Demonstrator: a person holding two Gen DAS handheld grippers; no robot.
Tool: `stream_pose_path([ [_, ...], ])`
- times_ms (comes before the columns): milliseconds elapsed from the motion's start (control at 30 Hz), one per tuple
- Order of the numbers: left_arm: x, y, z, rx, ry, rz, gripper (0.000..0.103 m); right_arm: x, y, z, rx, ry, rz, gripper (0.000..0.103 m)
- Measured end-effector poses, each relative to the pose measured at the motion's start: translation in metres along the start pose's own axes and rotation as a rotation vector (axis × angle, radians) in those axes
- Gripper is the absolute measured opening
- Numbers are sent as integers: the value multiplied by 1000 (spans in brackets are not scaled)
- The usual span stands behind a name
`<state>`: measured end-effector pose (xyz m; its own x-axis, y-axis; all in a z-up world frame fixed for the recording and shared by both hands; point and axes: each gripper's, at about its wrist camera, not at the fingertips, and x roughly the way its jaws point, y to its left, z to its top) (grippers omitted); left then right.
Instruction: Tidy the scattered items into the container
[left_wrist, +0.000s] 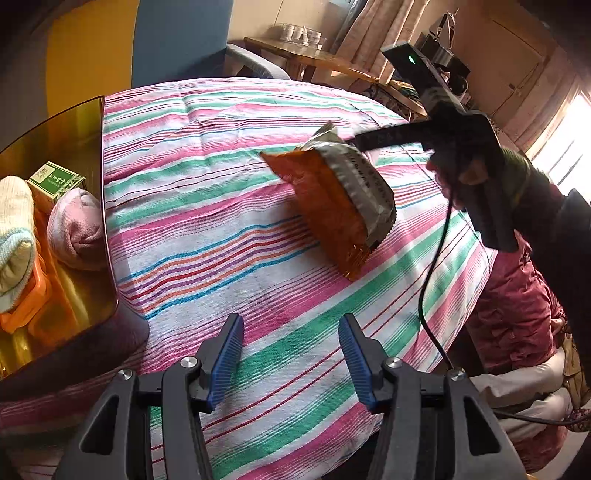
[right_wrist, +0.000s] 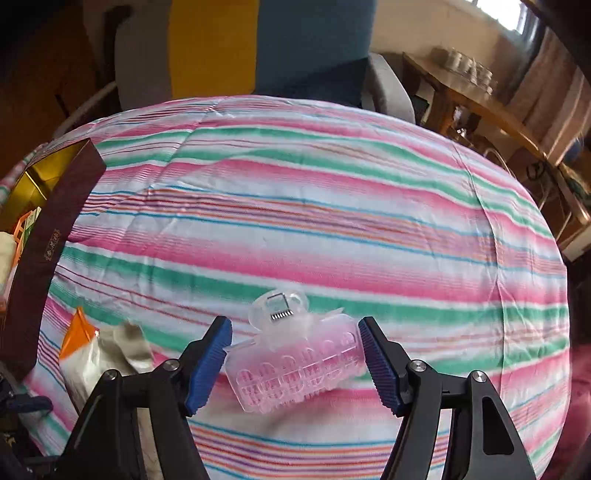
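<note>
Box (left_wrist: 55, 236) at far left, gold inside, already holding a green carton (left_wrist: 55, 181), a pink rolled cloth (left_wrist: 77, 229), a cream knitted piece (left_wrist: 14, 236) and something orange (left_wrist: 26, 306). Left gripper (left_wrist: 291, 363) beside it, hovering wide open over the striped cloth (left_wrist: 221, 206), nothing between its blue pads. Snack packet (left_wrist: 332, 199) further right, orange and silver, lying flat mid-table, well apart from the box. Right gripper (right_wrist: 295, 360) beyond that, straddling a clear plastic hair clip (right_wrist: 291, 354) on the cloth: pads on either side, right one looking just clear, contact on the left too close to call, no firm grip yet, jaws closing only slightly now.

Clip likely light, stiff and a bit slick; sprung, so probably best squeezed across the toothed body, not the thin tab at the top. Hard squeeze could crack it or pop it out sideways. Packet looks light and crinkly, likely easiest pinched at a sealed edge.

Surface soft, lightly wrinkled, pink, green and white stripes. Room behind: blue and yellow wall panels, grey chair, wooden side table with containers, curtains, bright window at right.
</note>
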<state>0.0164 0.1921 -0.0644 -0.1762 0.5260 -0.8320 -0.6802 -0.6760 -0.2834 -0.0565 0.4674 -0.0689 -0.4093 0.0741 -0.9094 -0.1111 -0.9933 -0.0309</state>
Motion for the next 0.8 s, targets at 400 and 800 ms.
stream_pose_path([
  [400,-16,-11,26,-22,-64,-6,54,-74,-11,-86,173,-187,189,74],
  [800,-40,12,28,-104,-114,35,54,-41,68,-51,216,-179,460,79],
])
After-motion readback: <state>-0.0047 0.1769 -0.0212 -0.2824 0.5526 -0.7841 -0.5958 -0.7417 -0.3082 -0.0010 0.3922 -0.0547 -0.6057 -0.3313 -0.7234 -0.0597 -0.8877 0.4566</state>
